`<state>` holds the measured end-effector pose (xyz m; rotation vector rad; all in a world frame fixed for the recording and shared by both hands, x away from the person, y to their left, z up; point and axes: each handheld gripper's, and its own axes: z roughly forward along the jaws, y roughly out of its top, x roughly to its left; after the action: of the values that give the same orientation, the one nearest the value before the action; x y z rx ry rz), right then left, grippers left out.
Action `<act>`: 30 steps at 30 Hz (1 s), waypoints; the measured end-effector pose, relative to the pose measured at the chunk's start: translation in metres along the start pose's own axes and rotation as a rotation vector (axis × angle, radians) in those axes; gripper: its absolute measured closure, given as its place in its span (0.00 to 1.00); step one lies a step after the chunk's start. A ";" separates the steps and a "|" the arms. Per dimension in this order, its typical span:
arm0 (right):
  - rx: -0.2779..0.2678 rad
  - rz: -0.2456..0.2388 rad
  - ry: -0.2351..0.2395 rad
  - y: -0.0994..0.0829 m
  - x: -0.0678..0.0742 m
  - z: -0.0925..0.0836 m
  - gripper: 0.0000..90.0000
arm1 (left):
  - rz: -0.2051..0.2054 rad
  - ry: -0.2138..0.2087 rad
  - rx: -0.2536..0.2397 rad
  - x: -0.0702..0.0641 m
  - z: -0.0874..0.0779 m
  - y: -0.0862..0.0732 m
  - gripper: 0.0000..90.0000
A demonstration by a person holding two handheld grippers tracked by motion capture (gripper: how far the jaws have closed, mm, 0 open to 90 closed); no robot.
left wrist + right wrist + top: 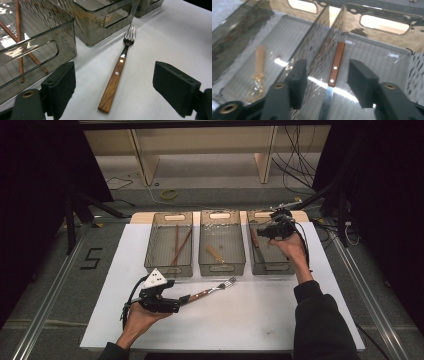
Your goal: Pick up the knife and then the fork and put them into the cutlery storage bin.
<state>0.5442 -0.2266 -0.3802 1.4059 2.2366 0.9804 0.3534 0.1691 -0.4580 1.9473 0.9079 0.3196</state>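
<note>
Knife blade tip cut off between right hand-held gripper jaws

Left tool lies low with jaws wide apart; right tool, reached forward, likewise gapes

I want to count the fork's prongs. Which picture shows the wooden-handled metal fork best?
The left gripper view: the wooden-handled metal fork lies whole and close between the open jaws. The high view shows it small, on the white table.
</note>
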 end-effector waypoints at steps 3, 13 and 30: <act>-0.025 -0.039 0.027 -0.002 0.006 -0.012 0.51 | -0.001 -0.004 0.009 0.000 0.001 0.001 0.20; -0.070 -0.120 0.148 -0.020 0.033 -0.041 0.44 | 0.016 -0.013 0.040 -0.002 0.004 0.006 0.21; -0.061 -0.222 0.278 -0.077 0.067 -0.062 0.39 | 0.072 -0.025 0.268 -0.003 0.024 0.020 0.30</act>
<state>0.4259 -0.2122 -0.3843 1.0197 2.4696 1.2147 0.3737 0.1454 -0.4535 2.2283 0.9029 0.2227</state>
